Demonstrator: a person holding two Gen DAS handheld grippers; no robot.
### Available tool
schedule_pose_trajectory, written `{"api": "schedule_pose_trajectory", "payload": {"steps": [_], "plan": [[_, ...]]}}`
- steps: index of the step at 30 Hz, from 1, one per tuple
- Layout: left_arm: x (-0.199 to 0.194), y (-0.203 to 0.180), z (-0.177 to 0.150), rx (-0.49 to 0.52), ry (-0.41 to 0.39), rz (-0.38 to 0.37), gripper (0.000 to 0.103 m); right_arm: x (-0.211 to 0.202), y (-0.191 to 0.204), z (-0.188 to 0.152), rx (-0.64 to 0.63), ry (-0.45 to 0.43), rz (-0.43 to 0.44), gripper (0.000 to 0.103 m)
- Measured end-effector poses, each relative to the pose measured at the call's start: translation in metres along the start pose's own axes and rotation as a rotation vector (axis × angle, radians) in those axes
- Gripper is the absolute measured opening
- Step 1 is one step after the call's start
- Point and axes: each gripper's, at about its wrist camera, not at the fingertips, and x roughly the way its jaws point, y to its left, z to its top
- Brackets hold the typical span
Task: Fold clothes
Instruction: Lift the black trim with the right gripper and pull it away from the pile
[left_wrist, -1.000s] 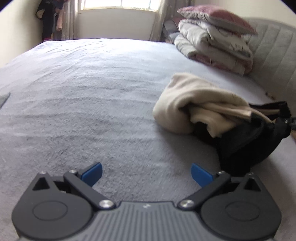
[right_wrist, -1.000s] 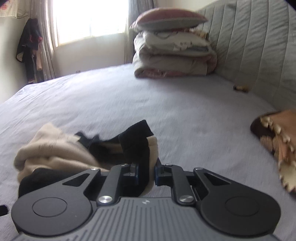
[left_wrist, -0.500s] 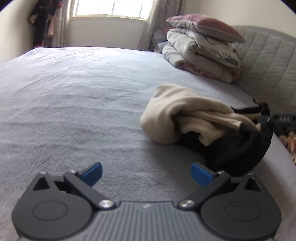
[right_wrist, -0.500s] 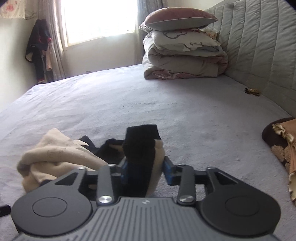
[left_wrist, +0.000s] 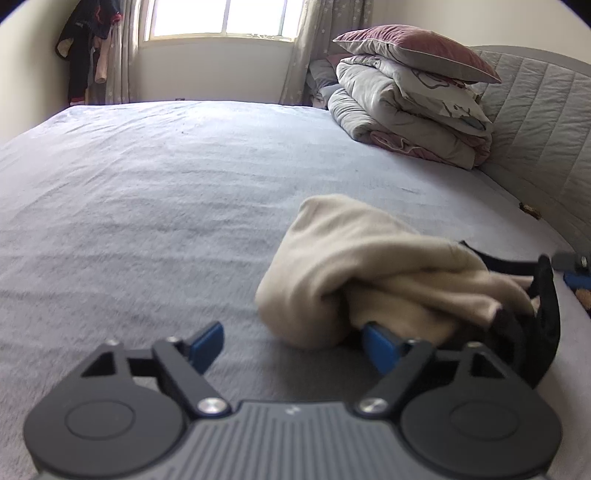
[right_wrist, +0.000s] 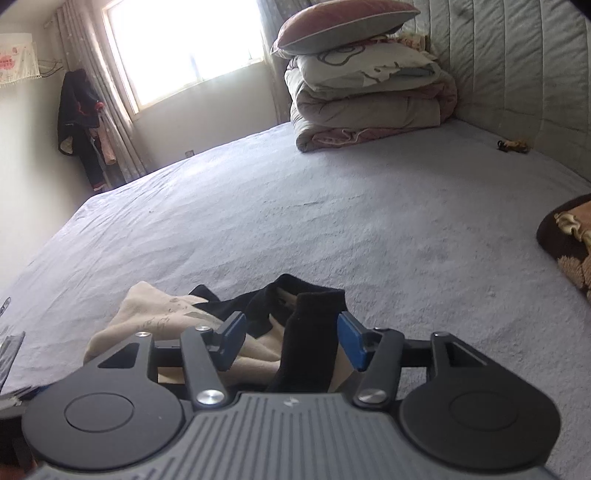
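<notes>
- The cream-and-black garment (left_wrist: 373, 269) lies bunched on the bed (left_wrist: 147, 192).
- The left gripper (left_wrist: 295, 341) gapes wide beside the garment.
- The right gripper (right_wrist: 291, 339) spreads apart around the garment's black cuff (right_wrist: 314, 332).

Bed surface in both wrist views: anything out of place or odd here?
The beige and black garment lies bunched in a heap on the bed, not spread for folding. A small brownish object, too small to identify, sits alone near the headboard. Nothing looks spilled or damaged.
</notes>
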Motion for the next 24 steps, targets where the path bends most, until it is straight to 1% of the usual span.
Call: {"api": "schedule_pose_trajectory", "payload": {"steps": [2, 3, 5, 6, 7, 9, 13, 18, 24], "plan": [[0.003, 0.000, 0.005, -0.027, 0.008, -0.007, 0.057, 0.000, 0.001, -0.001, 0.000, 0.014, 0.004, 0.061], [0.005, 0.001, 0.006, -0.048, 0.017, -0.012, 0.053, 0.000, 0.001, -0.002, 0.003, 0.022, 0.007, 0.061], [0.009, 0.005, 0.008, -0.100, 0.034, -0.031, 0.032, 0.000, 0.000, -0.003, 0.015, 0.038, 0.019, 0.062], [0.011, 0.008, 0.008, -0.128, 0.042, -0.041, 0.025, 0.000, 0.000, -0.004, 0.023, 0.045, 0.026, 0.062], [0.012, 0.011, 0.007, -0.159, 0.050, -0.046, 0.014, 0.000, -0.001, -0.004, 0.027, 0.048, 0.029, 0.063], [0.012, 0.019, 0.004, -0.225, 0.060, -0.054, 0.011, 0.000, -0.002, -0.004, 0.033, 0.053, 0.034, 0.063], [0.005, 0.030, -0.001, -0.275, 0.045, -0.047, 0.008, 0.000, -0.003, -0.005, 0.036, 0.056, 0.026, 0.065], [-0.014, 0.032, -0.005, -0.250, 0.041, -0.046, 0.007, -0.001, -0.007, -0.006, 0.065, 0.076, 0.046, 0.065], [-0.050, 0.027, -0.011, -0.169, 0.020, -0.076, 0.007, -0.001, -0.008, -0.008, 0.075, 0.089, 0.050, 0.065]]}}
